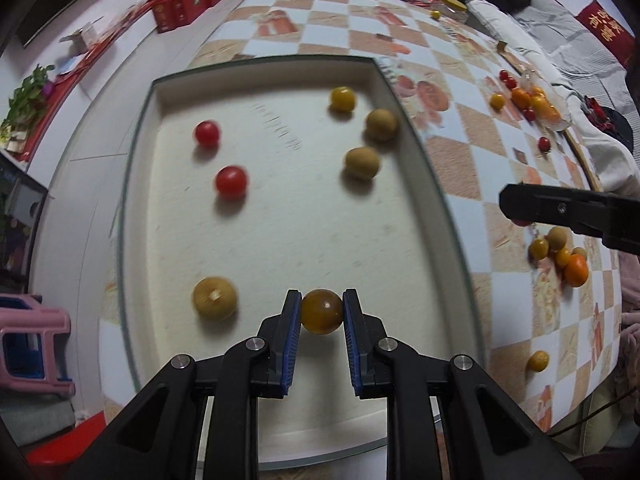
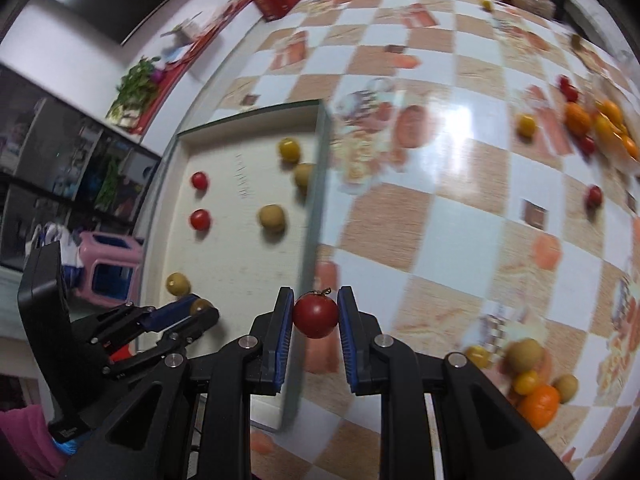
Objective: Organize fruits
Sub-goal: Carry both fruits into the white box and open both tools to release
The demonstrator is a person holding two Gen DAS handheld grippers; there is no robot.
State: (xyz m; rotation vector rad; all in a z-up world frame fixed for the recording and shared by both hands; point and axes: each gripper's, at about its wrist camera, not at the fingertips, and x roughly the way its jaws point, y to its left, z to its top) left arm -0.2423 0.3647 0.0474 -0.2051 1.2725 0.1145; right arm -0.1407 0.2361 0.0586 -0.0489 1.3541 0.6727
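My left gripper (image 1: pixel 322 310) is shut on a yellow cherry tomato (image 1: pixel 322 311) low over the near part of the white tray (image 1: pixel 280 240). The tray holds two red tomatoes (image 1: pixel 231 181), a yellow tomato (image 1: pixel 342 99) and three tan longans (image 1: pixel 362 163). My right gripper (image 2: pixel 315 314) is shut on a red cherry tomato (image 2: pixel 315 316), held above the tray's right rim (image 2: pixel 310 216). The left gripper also shows in the right wrist view (image 2: pixel 196 310), and the right gripper's finger (image 1: pixel 560 210) shows in the left wrist view.
Loose fruit lies on the checkered tablecloth (image 2: pixel 440 208): a near pile with an orange (image 2: pixel 538 404) and longans, a far pile (image 2: pixel 600 120) of oranges and tomatoes, single tomatoes (image 2: pixel 594 196) between. A pink stool (image 2: pixel 110 272) stands left of the table. Red boxes (image 1: pixel 184 2) sit far left.
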